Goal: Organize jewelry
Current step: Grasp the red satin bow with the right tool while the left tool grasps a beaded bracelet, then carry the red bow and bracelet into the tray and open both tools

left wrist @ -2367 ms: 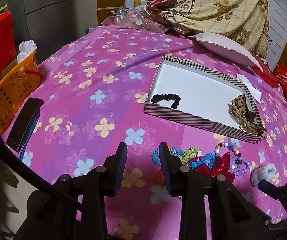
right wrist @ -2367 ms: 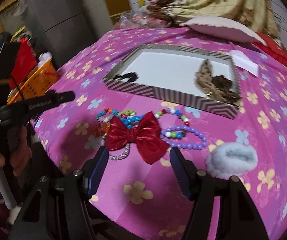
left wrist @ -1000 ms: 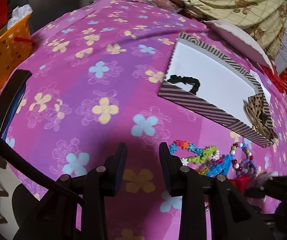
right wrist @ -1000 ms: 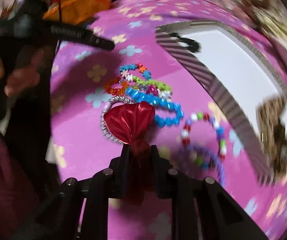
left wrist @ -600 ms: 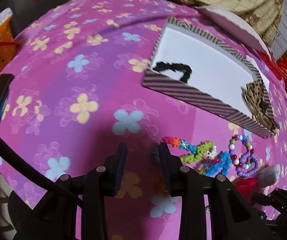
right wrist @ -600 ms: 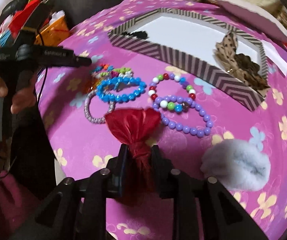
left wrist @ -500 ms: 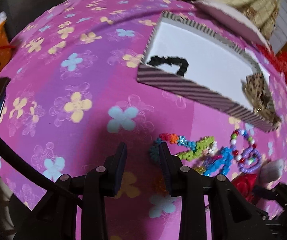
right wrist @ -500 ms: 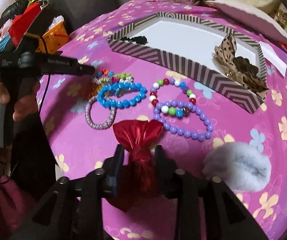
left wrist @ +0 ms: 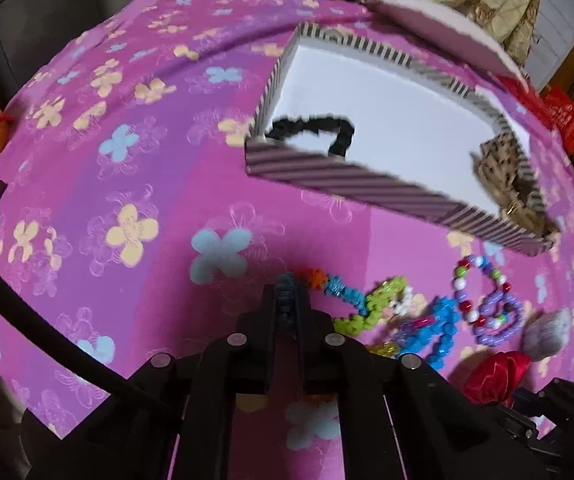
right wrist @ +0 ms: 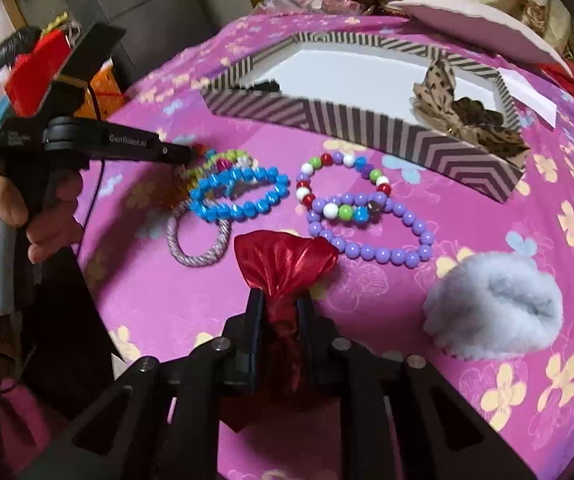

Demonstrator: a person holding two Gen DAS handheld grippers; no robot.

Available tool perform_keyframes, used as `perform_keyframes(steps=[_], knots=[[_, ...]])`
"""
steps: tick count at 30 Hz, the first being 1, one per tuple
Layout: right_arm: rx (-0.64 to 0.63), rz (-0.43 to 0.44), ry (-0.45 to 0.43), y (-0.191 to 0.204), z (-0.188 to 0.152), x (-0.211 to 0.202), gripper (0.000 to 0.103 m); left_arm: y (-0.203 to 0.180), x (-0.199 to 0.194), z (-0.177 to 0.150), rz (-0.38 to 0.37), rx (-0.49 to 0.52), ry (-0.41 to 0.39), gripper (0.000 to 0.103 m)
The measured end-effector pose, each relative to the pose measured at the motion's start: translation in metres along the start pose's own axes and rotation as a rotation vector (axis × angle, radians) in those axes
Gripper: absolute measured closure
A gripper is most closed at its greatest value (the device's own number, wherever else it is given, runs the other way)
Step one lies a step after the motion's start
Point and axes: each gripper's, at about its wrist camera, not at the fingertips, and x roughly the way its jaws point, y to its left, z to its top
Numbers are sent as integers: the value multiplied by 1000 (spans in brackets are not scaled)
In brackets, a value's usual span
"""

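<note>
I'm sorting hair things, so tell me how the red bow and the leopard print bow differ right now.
The red bow is shiny, plain red; the leopard print bow is brown and patterned. The red bow is pinched in the right gripper, outside the striped box; the leopard print bow lies loose in the box's corner. Both are fabric bows.

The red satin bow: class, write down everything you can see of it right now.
The red satin bow is shiny, crinkled fabric, bunched rather than spread flat. The right gripper has its jaws shut on the bow's gathered middle, so one lobe fans out ahead of the fingers and the rest hangs dark beneath them. It sits over the pink flowered cloth, just short of the purple bead bracelet.
</note>
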Motion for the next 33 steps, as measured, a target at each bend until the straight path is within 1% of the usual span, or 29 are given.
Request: perform_keyframes(steps=[6, 8, 12, 17, 23, 33], knots=[[51, 24, -94, -6, 12, -28, 86, -5, -36, 14, -32, 10, -72, 78], [55, 24, -113, -6, 15, -35, 86, -8, -49, 19, -35, 16, -97, 78], [72, -1, -130, -13, 19, -44, 86, -12, -68, 31, -48, 20, -132, 78], [86, -14, -159, -20, 28, -55, 86, -19, -88, 45, -21, 37, -183, 78], [101, -24, -193, -27, 42, -61, 86, -29, -99, 58, 12, 59, -225, 78], [126, -42, -218, -35, 63, -61, 86, -46, -98, 65, 41, 97, -249, 78]])
